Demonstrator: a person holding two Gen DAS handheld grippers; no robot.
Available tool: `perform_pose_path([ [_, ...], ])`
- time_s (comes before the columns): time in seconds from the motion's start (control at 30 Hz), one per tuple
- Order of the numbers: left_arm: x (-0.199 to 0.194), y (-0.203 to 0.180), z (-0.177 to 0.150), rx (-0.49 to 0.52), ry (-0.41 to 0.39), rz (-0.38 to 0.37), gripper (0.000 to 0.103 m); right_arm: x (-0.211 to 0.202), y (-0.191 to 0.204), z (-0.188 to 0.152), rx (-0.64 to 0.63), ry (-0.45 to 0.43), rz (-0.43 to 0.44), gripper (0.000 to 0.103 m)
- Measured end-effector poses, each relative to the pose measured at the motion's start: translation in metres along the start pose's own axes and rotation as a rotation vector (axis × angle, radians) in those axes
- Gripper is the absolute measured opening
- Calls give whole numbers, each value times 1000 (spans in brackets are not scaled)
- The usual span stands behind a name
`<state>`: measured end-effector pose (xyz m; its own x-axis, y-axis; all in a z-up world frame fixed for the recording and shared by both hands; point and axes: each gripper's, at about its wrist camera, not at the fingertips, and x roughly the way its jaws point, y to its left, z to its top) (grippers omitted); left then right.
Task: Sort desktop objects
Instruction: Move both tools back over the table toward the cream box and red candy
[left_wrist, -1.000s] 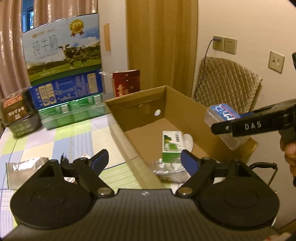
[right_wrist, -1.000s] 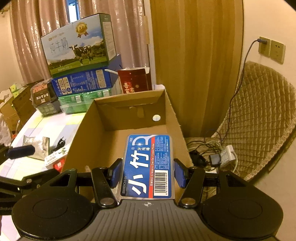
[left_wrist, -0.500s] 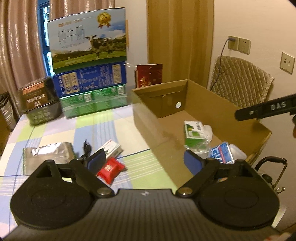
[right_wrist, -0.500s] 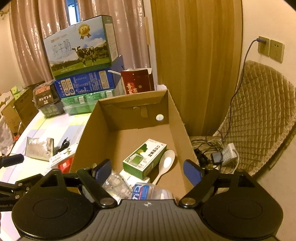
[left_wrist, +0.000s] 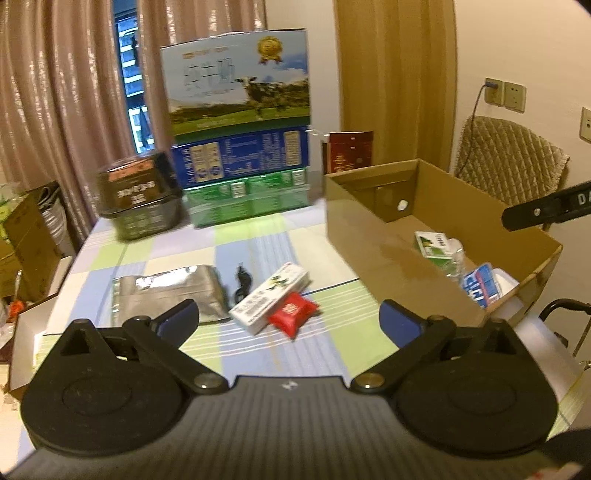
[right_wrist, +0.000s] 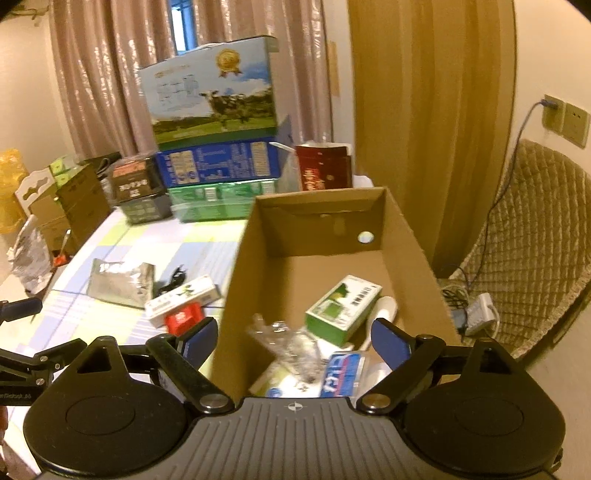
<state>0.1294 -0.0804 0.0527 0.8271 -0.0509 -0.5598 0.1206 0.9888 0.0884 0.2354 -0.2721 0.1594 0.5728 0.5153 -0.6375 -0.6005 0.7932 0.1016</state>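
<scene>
both tools, left tool (left_wrist: 289, 318) and right tool (right_wrist: 294, 338), have just spread apart and hold nothing; next, bring the left squarely over the red packet (left_wrist: 292, 313) near the worktop's (left_wrist: 258, 243) front edge.

Cardboard box (right_wrist: 402, 236): plain brown corrugated board, matt, raw cut edges. Tablecloth (left_wrist: 258, 251): smooth, pastel checks, faint sheen.
Silver pouch (left_wrist: 168, 291): crinkled metallic foil, bright glare. Red sachet (left_wrist: 293, 314): glossy plastic film. White carton (left_wrist: 273, 295) beside it: printed paperboard, smooth.
In the box: green-and-white carton (right_wrist: 341, 308), coated paperboard; clear plastic wrap (right_wrist: 291, 343), crumpled and glinting; floss-pick case (right_wrist: 341, 373), translucent plastic under a glossy blue label.
Milk case (left_wrist: 240, 81): glossy printed card.
Curtains (right_wrist: 96, 77): shiny, shimmering cloth. Chair cover (right_wrist: 528, 243): quilted fabric, matt.
Gripper bodies: matt black plastic, metal pivot pins.
</scene>
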Motion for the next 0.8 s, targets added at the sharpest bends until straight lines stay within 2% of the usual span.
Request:
perform_pose_path([
  [0.3, -26, 47, -20, -7, 12, 98, 102, -10, 44, 2, -38, -26, 61, 101],
  [0.57, -36, 87, -37, -33, 29, 161, 102, -10, 85, 6, -66, -43, 138, 101],
  [0.8, -33, 114, -56, -70, 53, 178, 102, 6, 121, -1, -90, -36, 197, 101],
])
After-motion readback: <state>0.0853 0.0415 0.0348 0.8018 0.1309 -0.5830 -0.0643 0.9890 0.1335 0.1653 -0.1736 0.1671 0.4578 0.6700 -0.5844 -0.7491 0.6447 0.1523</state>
